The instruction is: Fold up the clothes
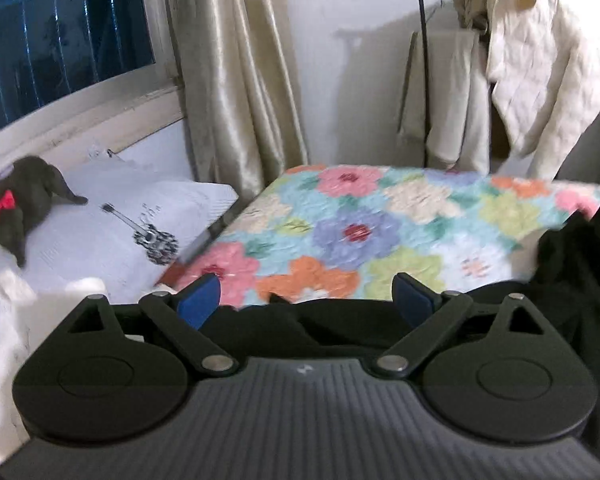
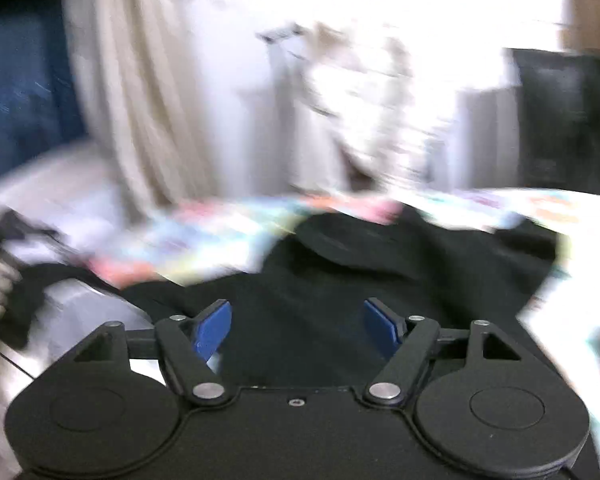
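Black garment (image 2: 340, 264) looks soft, floppy, light; grab hem edge. Your left gripper (image 1: 306, 300), right gripper (image 2: 296, 328) both wide open, empty.

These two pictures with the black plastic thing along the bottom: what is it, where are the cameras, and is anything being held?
No robot here: a person holds a two-finger tool in each hand, with a camera on each looking forward along its blue fingers. One picture is from the left gripper, the other, blurred by motion, from the right gripper. Both are open and hold nothing. Ahead is a bed with a flowered cover; a black garment, the thing to fold, lies on it in front of both grippers. To the left are a white pillow and a dark plush toy.
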The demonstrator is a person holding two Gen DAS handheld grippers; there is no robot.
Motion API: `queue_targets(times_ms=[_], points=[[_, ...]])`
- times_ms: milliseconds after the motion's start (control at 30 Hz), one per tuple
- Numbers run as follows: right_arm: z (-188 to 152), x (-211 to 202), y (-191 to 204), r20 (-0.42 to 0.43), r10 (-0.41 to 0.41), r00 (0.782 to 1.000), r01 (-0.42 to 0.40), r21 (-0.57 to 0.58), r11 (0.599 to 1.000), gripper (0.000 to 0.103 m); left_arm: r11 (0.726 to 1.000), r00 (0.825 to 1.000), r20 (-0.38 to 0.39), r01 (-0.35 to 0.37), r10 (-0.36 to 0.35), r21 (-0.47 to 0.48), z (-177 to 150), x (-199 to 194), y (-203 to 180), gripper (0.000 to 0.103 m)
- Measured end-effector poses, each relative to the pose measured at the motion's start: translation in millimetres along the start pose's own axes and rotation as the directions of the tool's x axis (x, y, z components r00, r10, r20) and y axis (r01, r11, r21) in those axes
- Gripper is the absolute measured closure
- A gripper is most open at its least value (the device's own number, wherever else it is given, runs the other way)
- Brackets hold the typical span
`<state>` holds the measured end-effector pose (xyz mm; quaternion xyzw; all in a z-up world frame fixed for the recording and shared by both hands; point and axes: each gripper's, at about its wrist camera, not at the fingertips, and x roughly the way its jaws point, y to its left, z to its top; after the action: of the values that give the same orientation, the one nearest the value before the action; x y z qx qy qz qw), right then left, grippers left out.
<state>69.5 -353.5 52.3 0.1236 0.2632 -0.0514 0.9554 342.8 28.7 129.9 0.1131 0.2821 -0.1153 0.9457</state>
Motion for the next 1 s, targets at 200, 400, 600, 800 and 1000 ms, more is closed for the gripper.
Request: queue_targets(times_ms=[200,400,600,800,1000], points=[[15.7,96.5,48.7,-0.068,0.209,0.976,-0.215,-0.091,0.972,0.048,0.998,0.991,-0.125,0.048,-0.043,0.041,24.5,50.6,1.5,0.009],[2.5,157.1,107.4,-0.205,0.229,0.952,-0.281,-0.284,0.917,0.102,0.987,0.938,-0.309,0.143,-0.157,-0.066,29.0,106.7,20.1,0.013],[2.6,240.3,147.2,-0.261,0.267,0.927,-0.346,-0.326,0.880,0.085,0.940,0.869,-0.358,0.323,-0.341,-0.113,-15.9,118.1,17.3,0.036],[4.7,313.0,179.5,-0.316,0.329,0.890,-0.425,-0.309,0.851,0.067,0.912,0.883,-0.263,0.327,-0.388,-0.249,-24.5,122.8,41.4,0.036],[-8.5,371.6,201.1,-0.425,0.316,0.848,-0.473,-0.341,0.812,0.044,0.917,0.899,-0.210,0.345,-0.384,-0.200,-34.5,112.2,37.0,0.035]])
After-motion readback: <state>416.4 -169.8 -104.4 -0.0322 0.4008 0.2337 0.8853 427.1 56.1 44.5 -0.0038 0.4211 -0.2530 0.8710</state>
